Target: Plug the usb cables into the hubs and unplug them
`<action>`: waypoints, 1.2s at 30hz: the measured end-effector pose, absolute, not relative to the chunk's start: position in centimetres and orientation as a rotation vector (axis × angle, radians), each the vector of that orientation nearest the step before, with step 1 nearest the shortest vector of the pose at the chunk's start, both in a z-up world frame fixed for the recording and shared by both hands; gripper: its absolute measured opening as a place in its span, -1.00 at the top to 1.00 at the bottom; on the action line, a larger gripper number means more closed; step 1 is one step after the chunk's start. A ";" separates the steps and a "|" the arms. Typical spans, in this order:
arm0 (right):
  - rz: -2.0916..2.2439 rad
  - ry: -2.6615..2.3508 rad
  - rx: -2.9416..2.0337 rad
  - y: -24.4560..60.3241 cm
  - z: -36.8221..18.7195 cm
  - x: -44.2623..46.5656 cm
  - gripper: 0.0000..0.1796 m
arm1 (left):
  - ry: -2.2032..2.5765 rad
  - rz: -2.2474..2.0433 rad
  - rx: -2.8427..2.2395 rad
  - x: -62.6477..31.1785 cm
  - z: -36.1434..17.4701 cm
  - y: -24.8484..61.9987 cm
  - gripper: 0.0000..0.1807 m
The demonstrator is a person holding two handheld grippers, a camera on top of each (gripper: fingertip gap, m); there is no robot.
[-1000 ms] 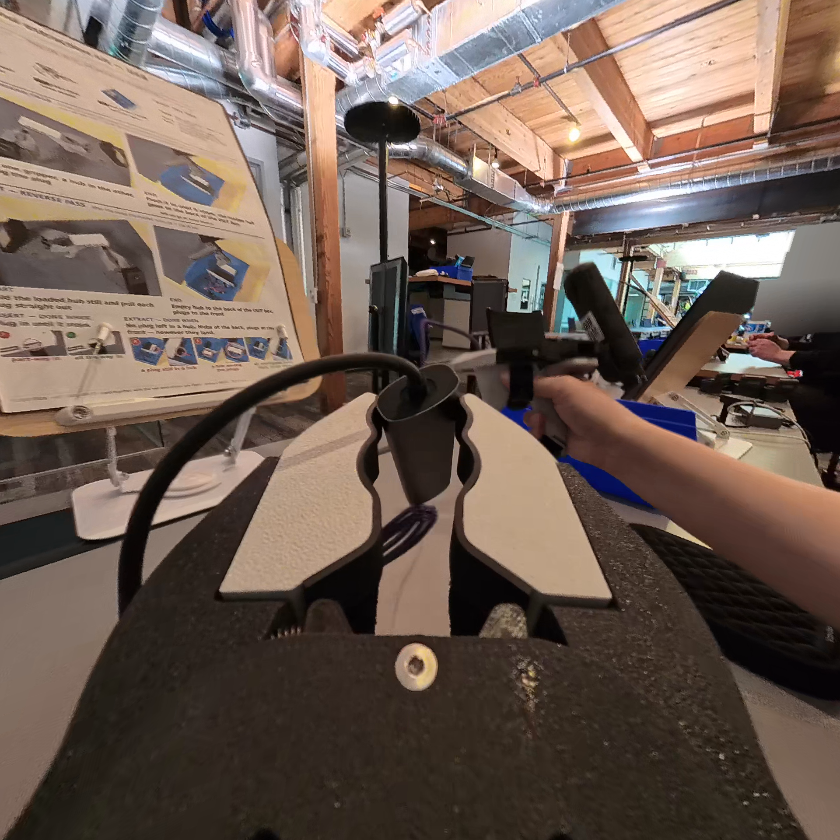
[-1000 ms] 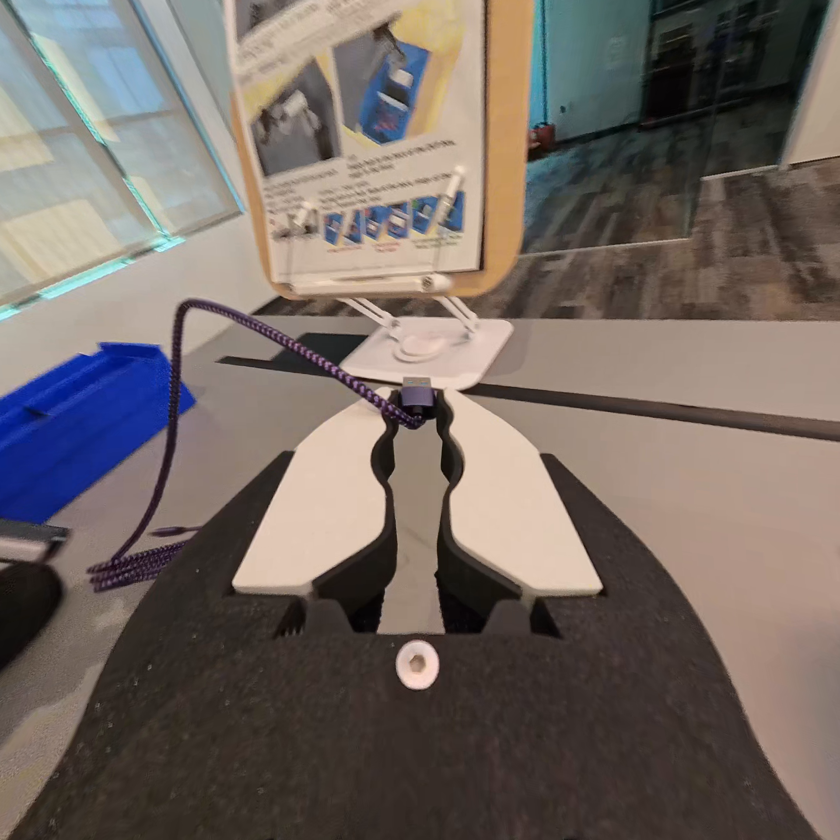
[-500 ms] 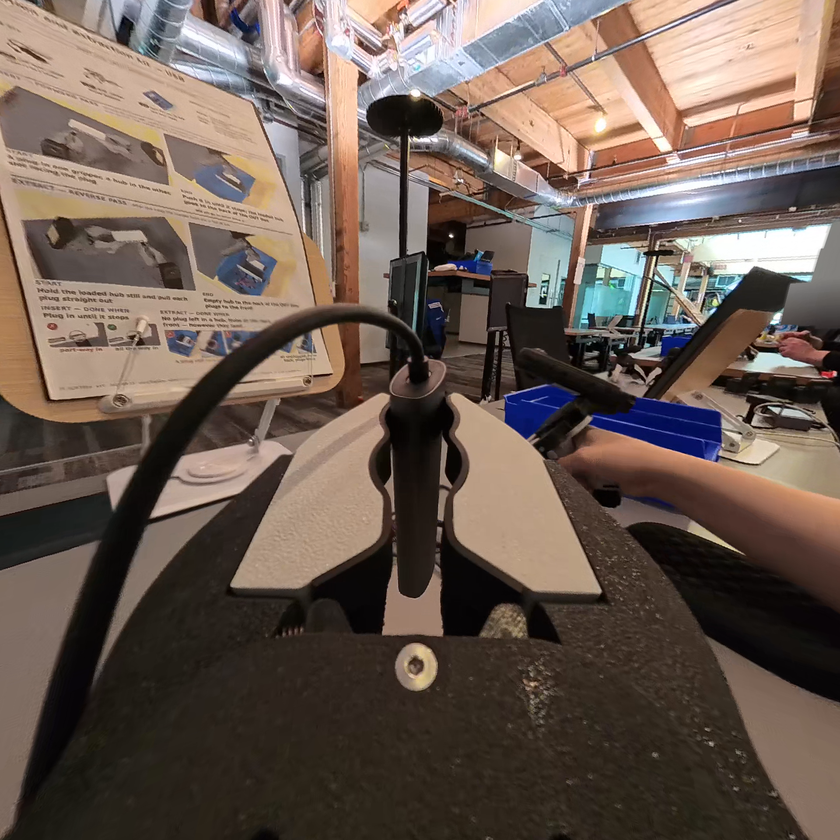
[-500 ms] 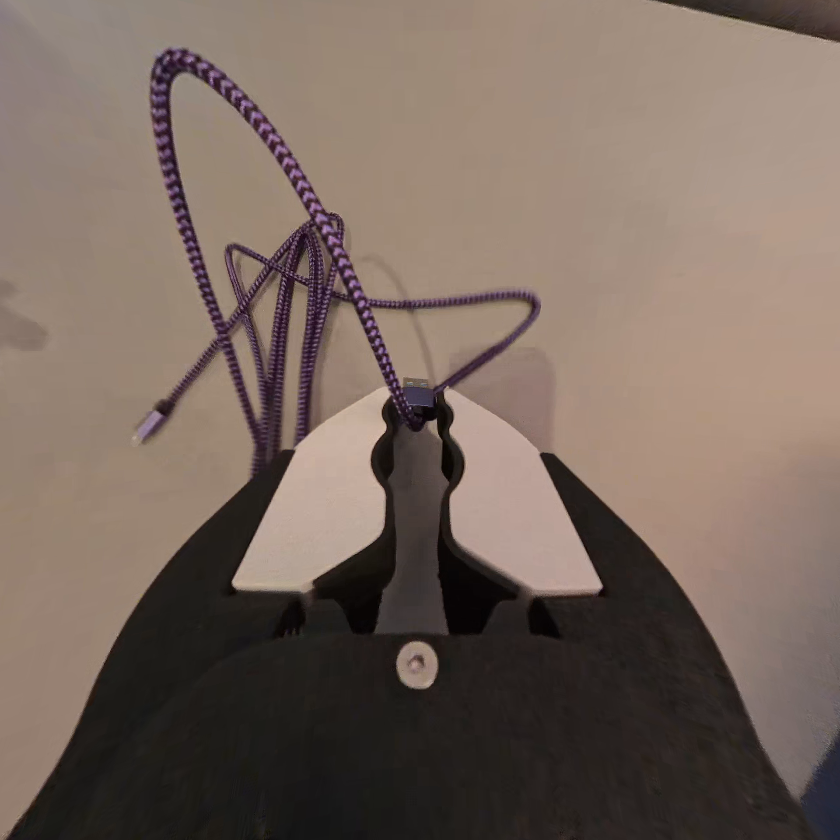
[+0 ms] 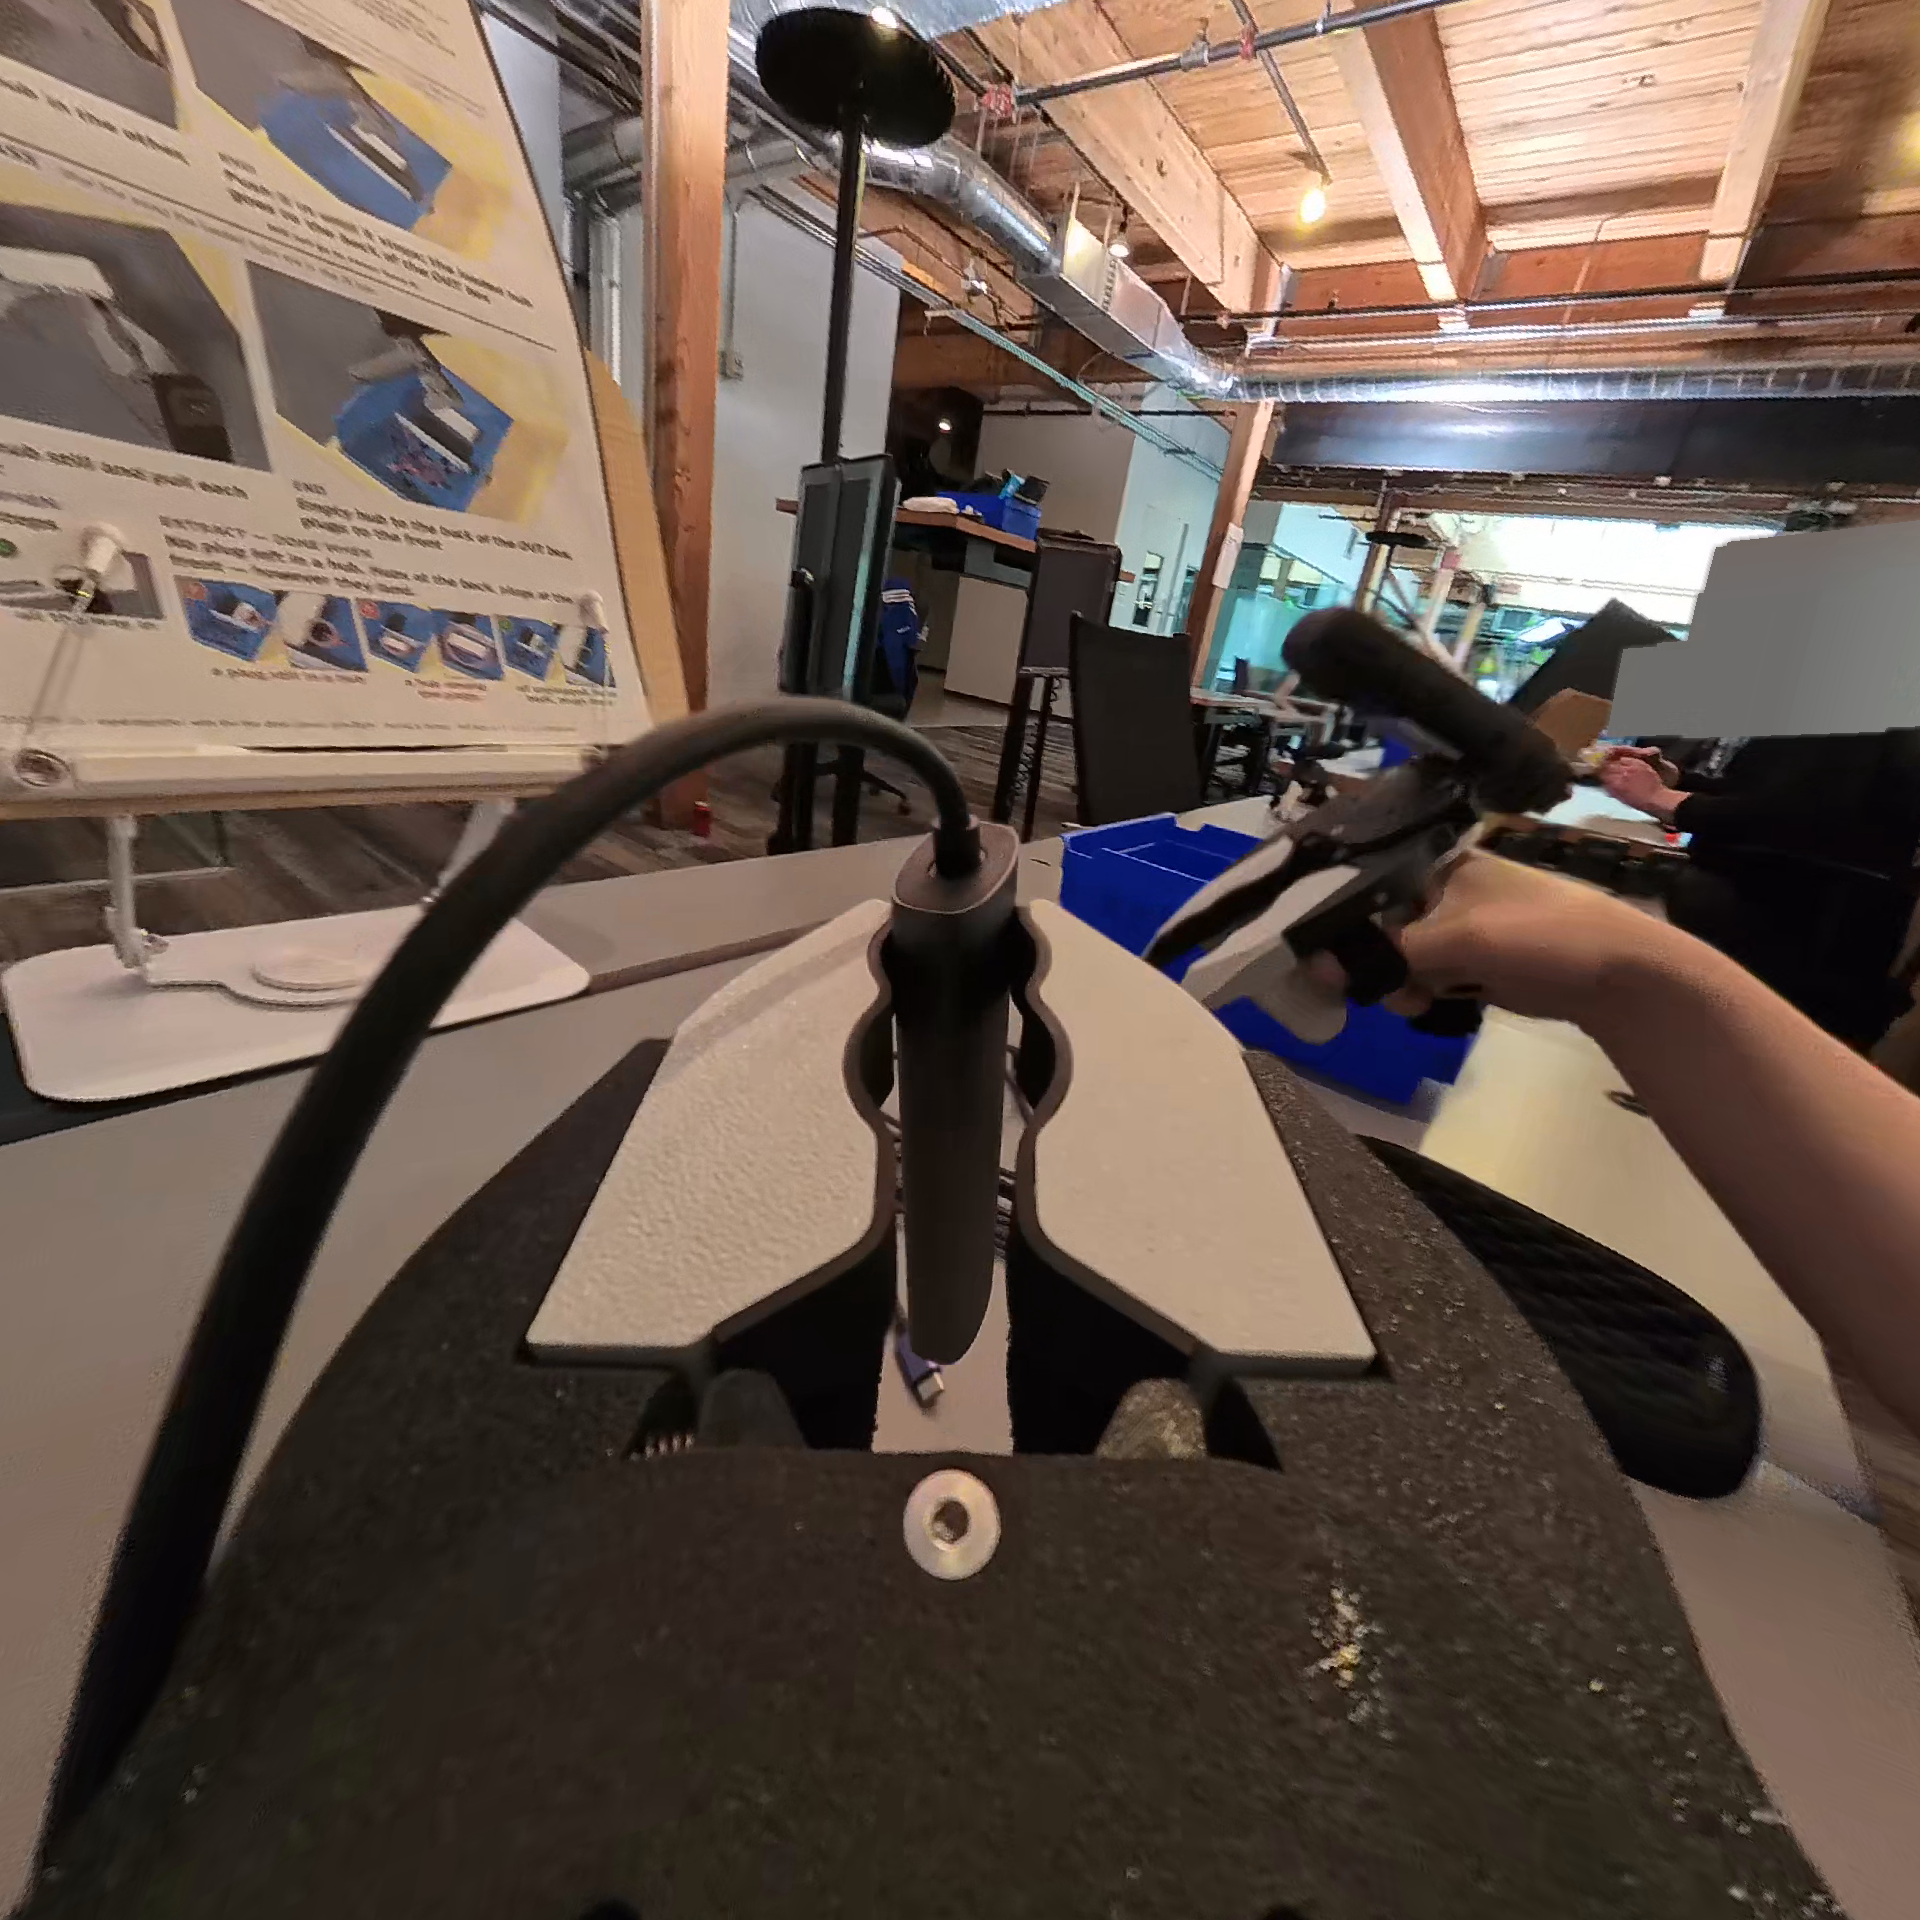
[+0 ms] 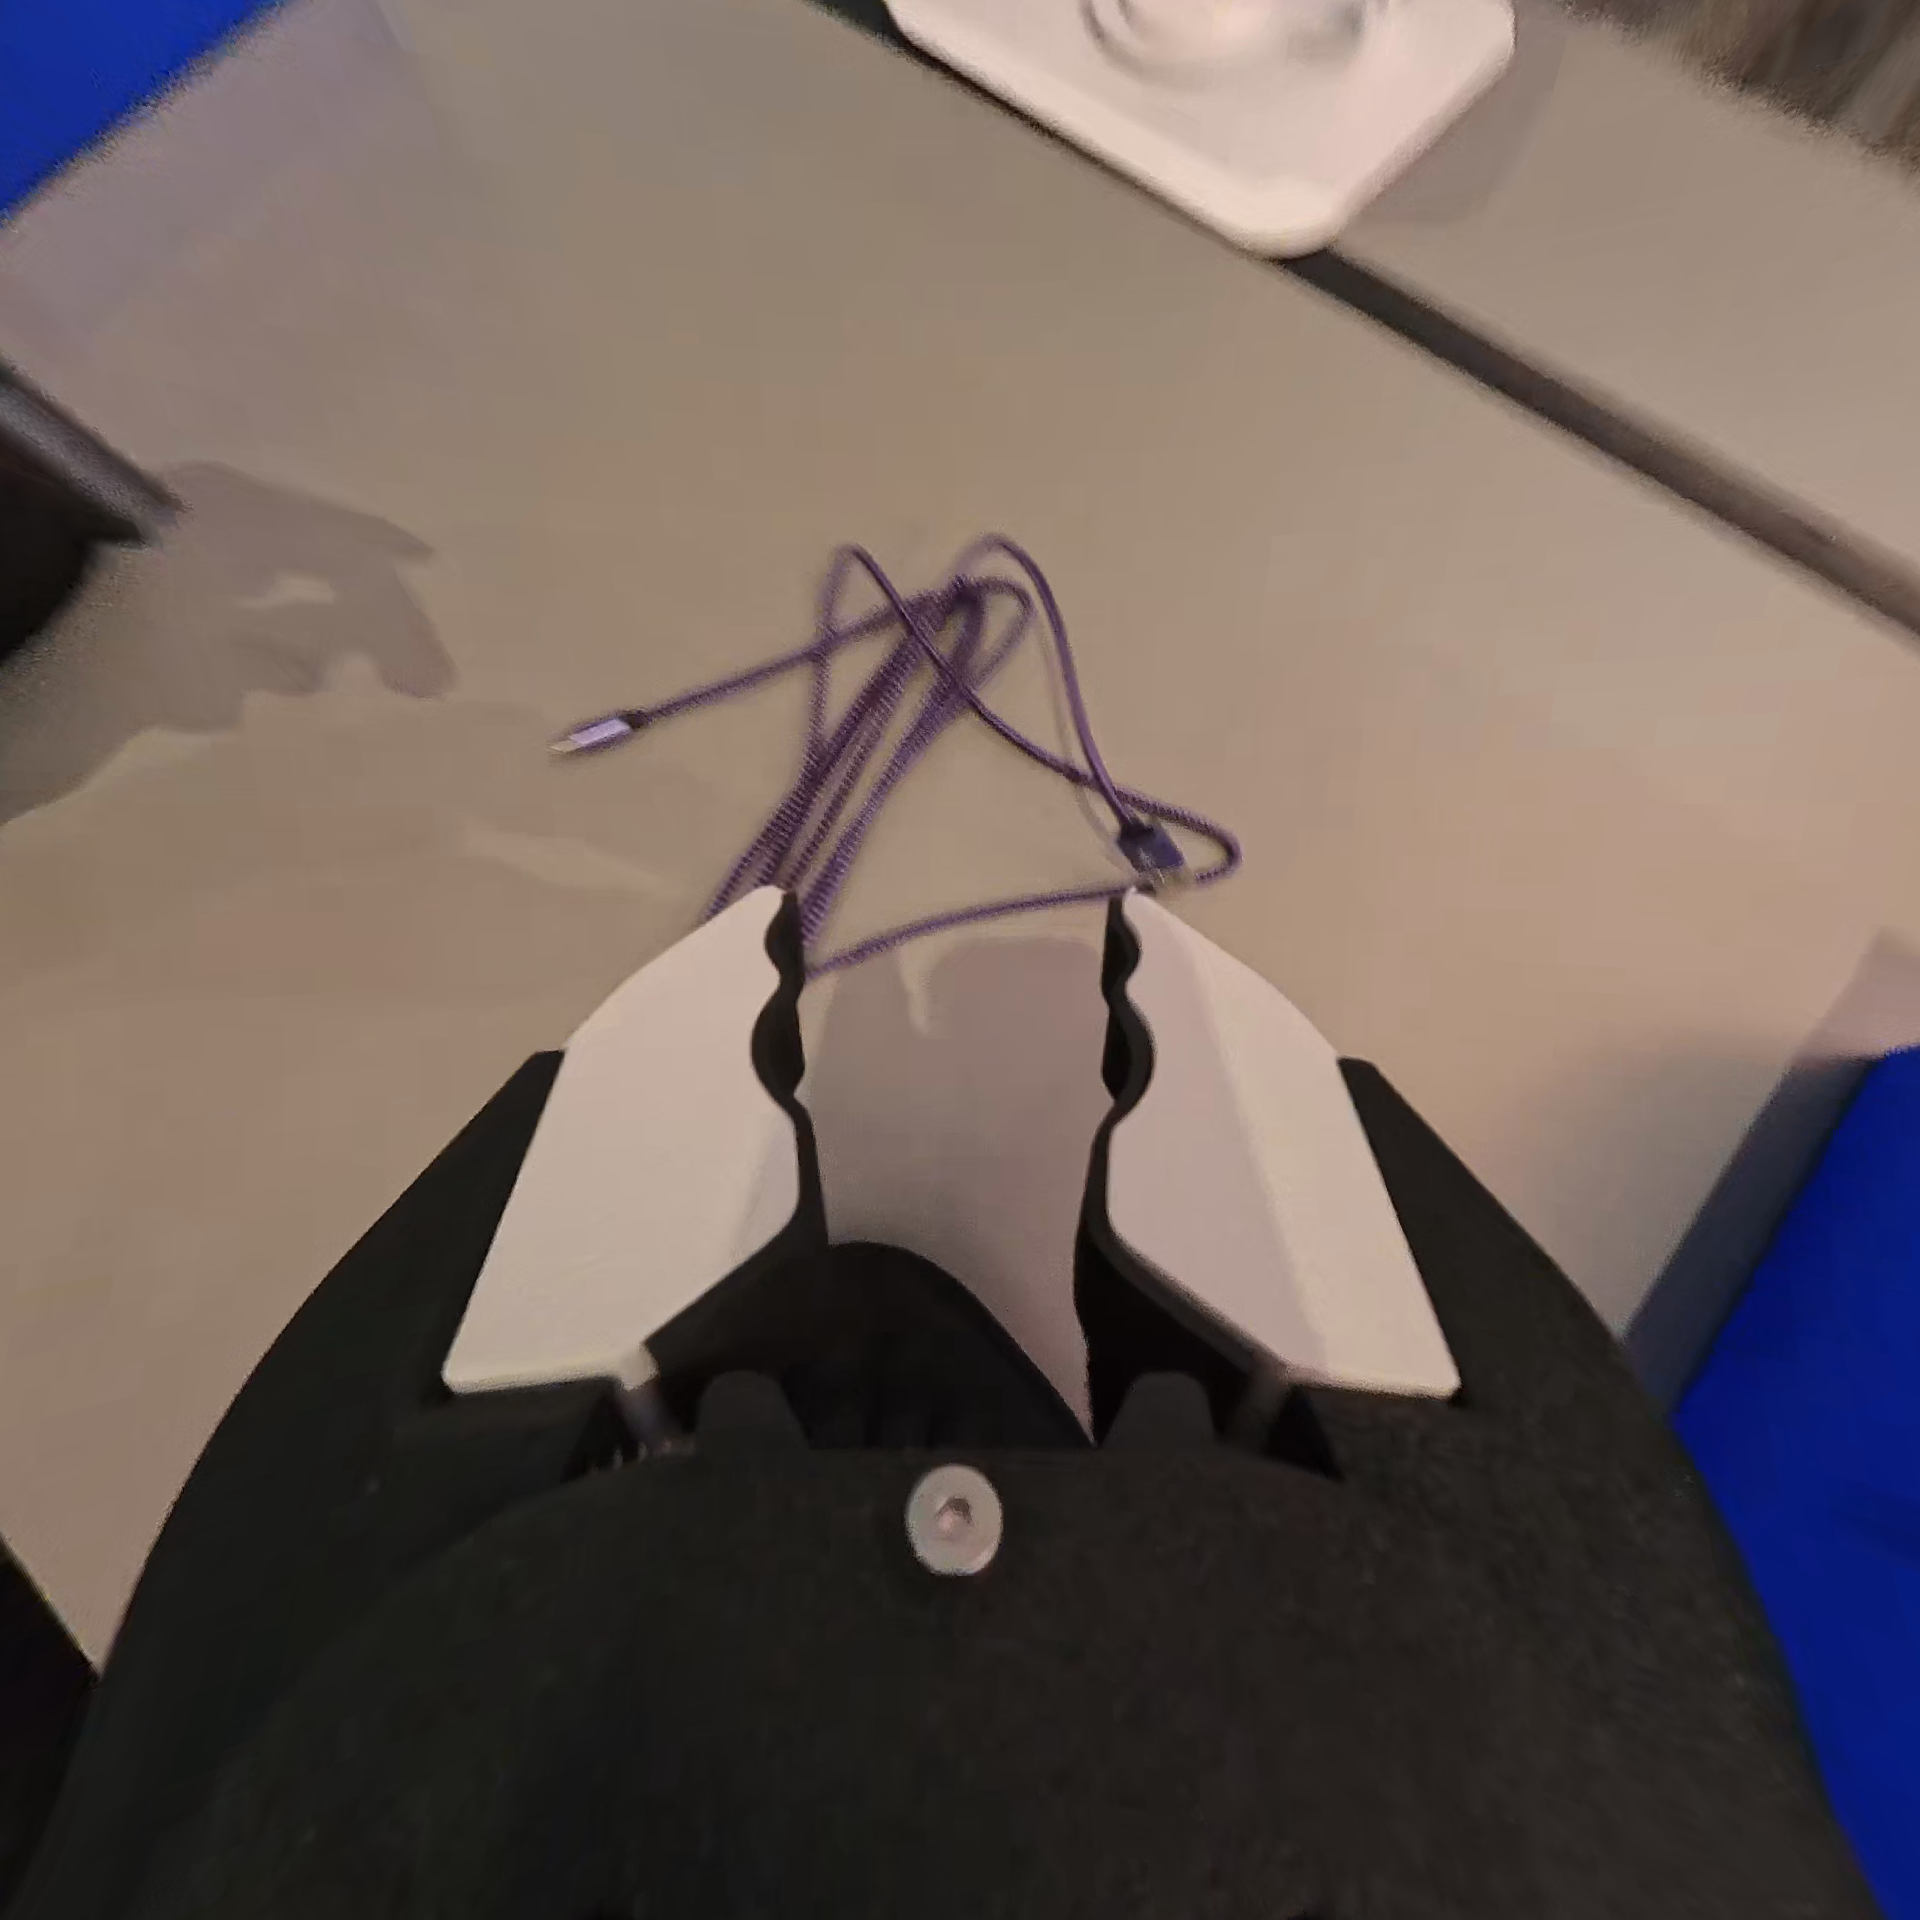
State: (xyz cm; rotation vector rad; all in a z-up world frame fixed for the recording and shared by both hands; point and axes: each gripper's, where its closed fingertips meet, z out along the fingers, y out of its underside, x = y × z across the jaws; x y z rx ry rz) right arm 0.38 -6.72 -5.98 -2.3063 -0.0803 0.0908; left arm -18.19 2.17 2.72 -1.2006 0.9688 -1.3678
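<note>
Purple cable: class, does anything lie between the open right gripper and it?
Nothing visible does. The right gripper is open above the purple cable, which lies loose on bare grey table.

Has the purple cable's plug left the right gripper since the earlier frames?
Yes. The right gripper is open, and the purple cable with its plug has dropped onto the grey table.

Hub [image 5: 943, 1101] sat betw. left hand-held gripper [image 5: 948, 940] fingers; stand [image 5: 281, 971] ahead-left, bin [image 5: 1340, 1039] ahead-right. Cable [image 6: 914, 717] lay on surface [image 6: 623, 364] just ahead of right hand-held gripper [image 6: 951, 914].
</note>
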 end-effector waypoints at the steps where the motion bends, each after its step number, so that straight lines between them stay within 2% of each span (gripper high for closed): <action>1: 0.089 -0.141 -2.254 -6.5 -4.7 -0.7 0.37 | 0.984 -1.389 -1.204 -18.0 2.6 1.9 0.79; 7: 0.335 -0.585 -1.894 -3.7 0.1 -11.6 0.41 | 1.054 -1.423 -1.197 -17.3 2.3 0.7 0.79; 17: 0.737 -0.773 -1.732 -0.7 -2.0 -19.6 0.40 | 1.141 -1.496 -1.129 -17.0 2.4 -1.3 0.80; 20: 0.785 -0.781 -1.670 -1.0 -1.6 -20.0 0.72 | 1.116 -1.521 -1.119 -17.3 2.8 -1.1 0.80; 21: 0.794 -0.786 -1.661 -1.1 -1.6 -20.0 0.74 | 1.108 -1.563 -1.105 -17.4 3.1 -1.3 0.80; 25: 0.818 -0.806 -1.675 -1.4 -1.9 -20.5 0.60 | 1.120 -1.595 -1.104 -17.3 3.1 -1.5 0.80; 26: 0.810 -0.814 -1.672 -1.5 -1.9 -20.5 0.65 | 1.128 -1.593 -1.103 -17.3 3.0 -1.6 0.80; 27: 0.770 -0.815 -1.674 -1.3 -2.0 -20.2 0.82 | 1.139 -1.602 -1.095 -17.3 3.1 -1.8 0.80; 31: 0.743 -0.818 -1.672 -1.6 -2.2 -19.7 0.82 | 1.175 -1.596 -1.069 -17.0 2.9 -2.5 0.80; 36: 0.697 -0.735 -1.602 -1.6 -0.7 -18.3 0.82 | 1.191 -1.501 -1.121 -16.3 2.1 -2.1 0.46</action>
